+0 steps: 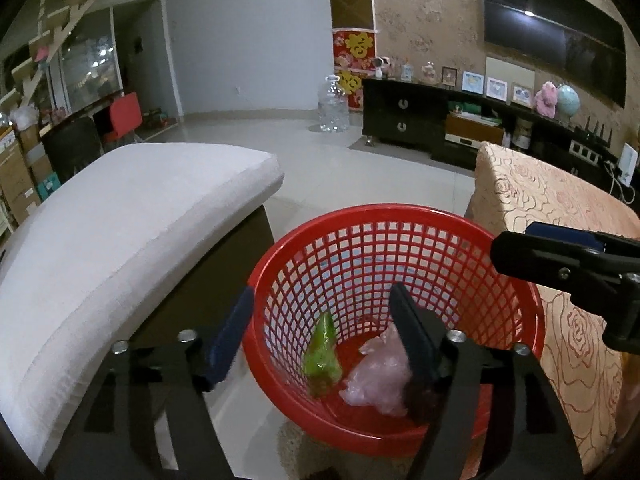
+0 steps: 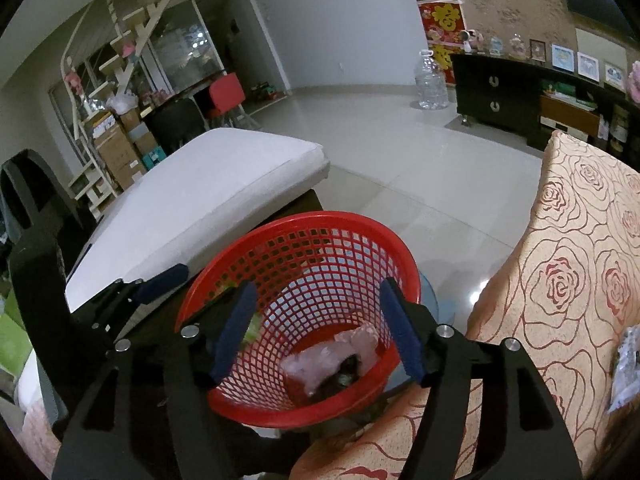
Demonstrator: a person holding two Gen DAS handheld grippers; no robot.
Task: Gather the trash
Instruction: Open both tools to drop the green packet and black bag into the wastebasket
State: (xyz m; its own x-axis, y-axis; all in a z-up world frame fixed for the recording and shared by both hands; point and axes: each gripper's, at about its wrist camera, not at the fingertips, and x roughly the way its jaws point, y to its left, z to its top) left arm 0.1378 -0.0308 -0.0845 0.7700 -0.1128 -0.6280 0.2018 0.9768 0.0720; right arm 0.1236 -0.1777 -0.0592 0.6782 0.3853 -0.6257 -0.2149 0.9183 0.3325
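Both grippers hang right over the red basket [image 1: 394,264], and both sets of jaws stand apart with nothing clamped between them. Left gripper [image 1: 322,334] first: its blue-padded fingers straddle the near left rim, one finger outside the mesh wall, the other dipping over the inside. Right gripper [image 2: 318,330] the same story from its own camera, fingers spread wide above the basket's mouth, pads touching nothing that I can make out.

Down at the bottom of the basket lies the trash. A green wrapper [image 1: 322,354] leans against the mesh wall on the left, and a crumpled pale pink plastic bag [image 1: 378,376] sits beside it. Something dark [image 2: 344,372] is tucked against the pink bag, too dim to identify. In the right wrist view the green piece barely peeks out behind the left-hand finger.

The basket stands on the pale tiled floor [image 1: 352,164], squeezed between a white cushioned seat [image 1: 120,232] on the left and furniture draped in a rose-patterned cloth [image 1: 560,216] on the right. From the left camera, the right gripper's dark fingertip reaches in over that cloth, just beside the basket's right rim. On the cloth at the far right of the right wrist view lies a small crinkled packet [image 2: 626,368].
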